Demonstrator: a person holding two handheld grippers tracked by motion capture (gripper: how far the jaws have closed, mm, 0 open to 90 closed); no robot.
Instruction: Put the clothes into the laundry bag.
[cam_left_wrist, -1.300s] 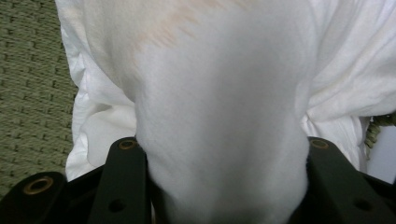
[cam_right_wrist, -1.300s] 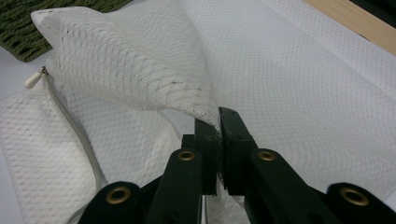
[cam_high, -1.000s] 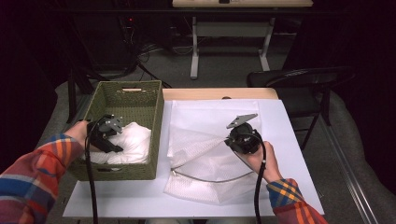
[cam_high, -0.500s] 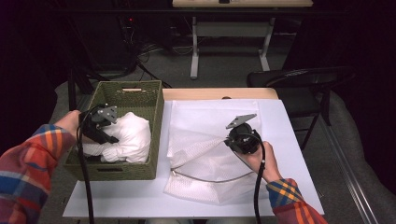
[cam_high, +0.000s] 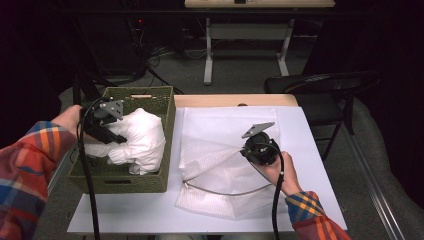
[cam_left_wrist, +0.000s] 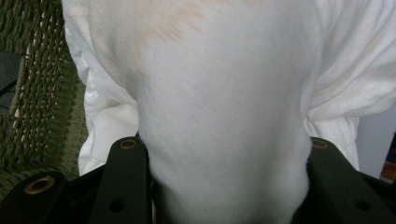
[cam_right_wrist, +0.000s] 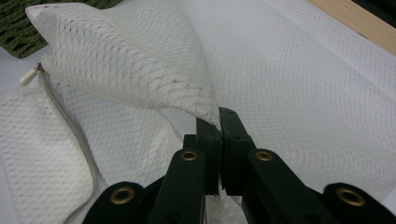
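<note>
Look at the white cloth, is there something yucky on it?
Maybe. In the left gripper view, the white cloth pinched by the left gripper has a faint orange-brown smudge near its top. It looks like a light stain, though it could be shading. The mesh bag held by the right gripper looks fine.

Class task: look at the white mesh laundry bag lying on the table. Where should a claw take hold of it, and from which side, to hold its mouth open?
Grip the upper edge of the mesh bag beside its zipper, coming from the person's right, as the right claw does. That top layer lifts free of the flat lower one, tenting the mouth toward the basket.
</note>
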